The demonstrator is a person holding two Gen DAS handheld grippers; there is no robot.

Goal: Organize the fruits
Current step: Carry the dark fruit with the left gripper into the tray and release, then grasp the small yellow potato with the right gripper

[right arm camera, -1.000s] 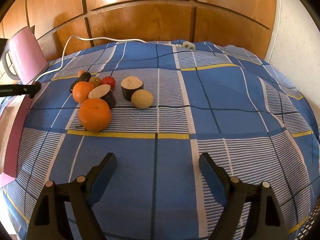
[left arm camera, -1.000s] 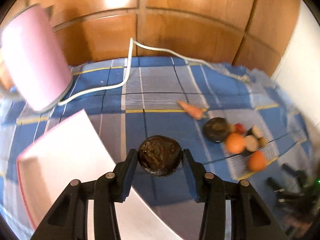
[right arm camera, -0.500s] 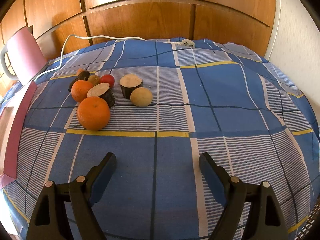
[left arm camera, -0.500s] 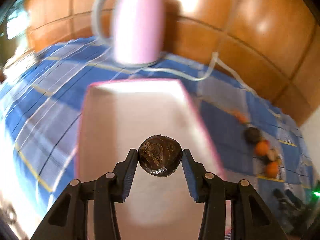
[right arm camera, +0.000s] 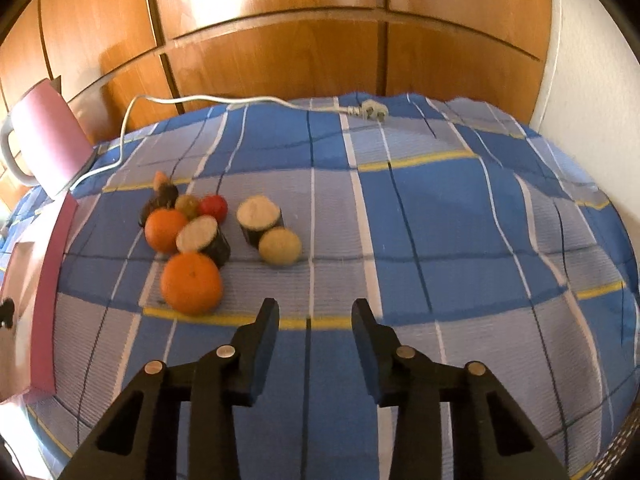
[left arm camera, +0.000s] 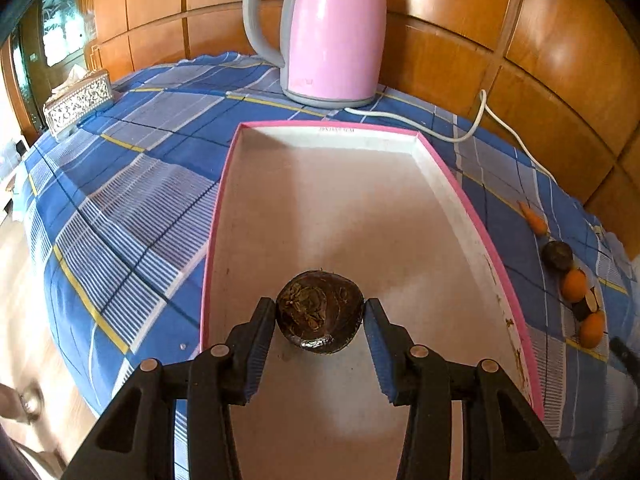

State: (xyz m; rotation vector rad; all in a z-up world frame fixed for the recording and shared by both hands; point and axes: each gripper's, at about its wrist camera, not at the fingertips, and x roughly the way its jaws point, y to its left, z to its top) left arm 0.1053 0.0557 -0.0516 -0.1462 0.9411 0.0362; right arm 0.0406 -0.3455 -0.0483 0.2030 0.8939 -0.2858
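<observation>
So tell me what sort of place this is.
Probably a room in a home: a table under a blue checked cloth, a pink electric kettle with its cord, a patterned tissue box, and wooden cabinet doors behind.

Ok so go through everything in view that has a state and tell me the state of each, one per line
left gripper: shut on the dark round fruit
dark round fruit: held over the tray
tray: nothing lying in it
right gripper: open, holding nothing
kettle: upright on the cloth
plug: unplugged, lying on the cloth
large orange: on the cloth, outside the tray
cut dark pieces: white faces up
</observation>
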